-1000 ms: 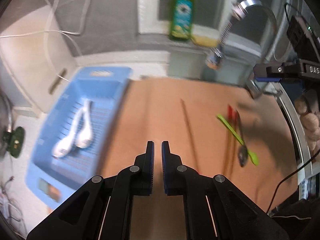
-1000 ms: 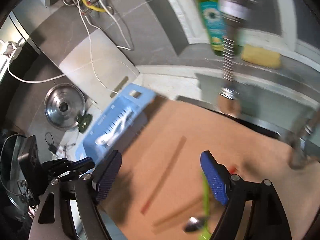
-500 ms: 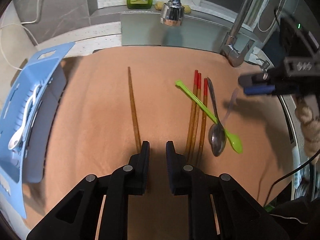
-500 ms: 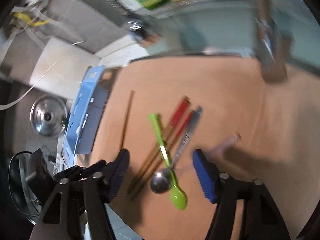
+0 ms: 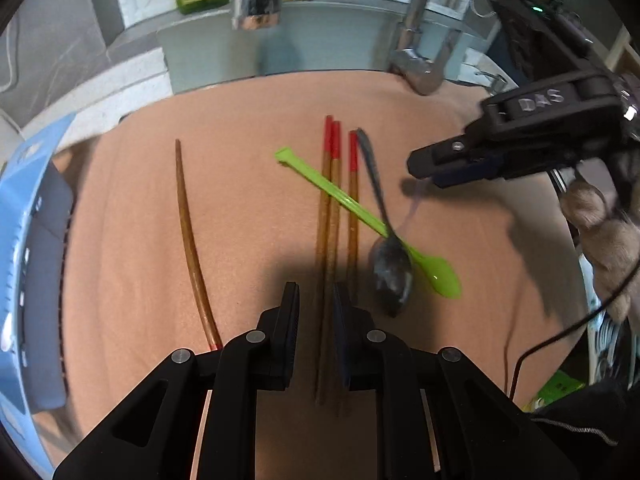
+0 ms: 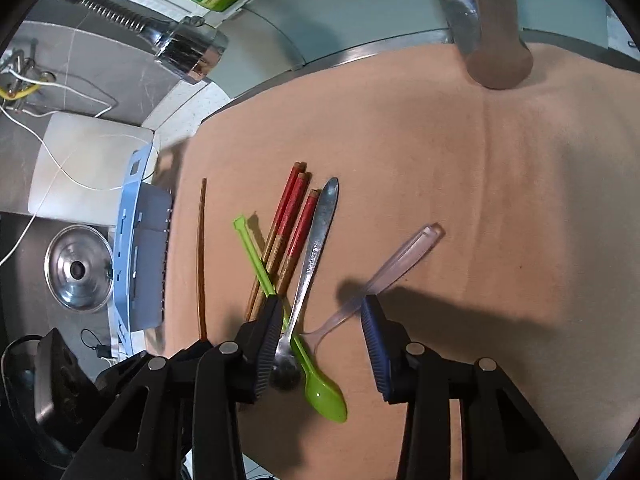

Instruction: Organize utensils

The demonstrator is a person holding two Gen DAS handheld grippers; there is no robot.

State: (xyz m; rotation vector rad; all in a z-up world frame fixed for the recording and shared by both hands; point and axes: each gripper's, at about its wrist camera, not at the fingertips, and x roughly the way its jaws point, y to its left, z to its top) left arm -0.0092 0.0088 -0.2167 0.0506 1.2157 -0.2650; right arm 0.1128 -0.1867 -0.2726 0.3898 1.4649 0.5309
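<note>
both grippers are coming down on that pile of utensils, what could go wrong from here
The right gripper, whose jaws have just been closing, straddles the metal spoon, green spoon and clear spoon at once, so it may pinch several or nudge the pile. The left gripper sits narrowly open over two red-tipped chopsticks; the green spoon lies across them and may get dragged along.

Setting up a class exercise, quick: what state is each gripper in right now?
Left gripper: open, just been opening, red-tipped chopsticks between, ungripped.
Right gripper: open, just been closing, metal spoon between.
</note>
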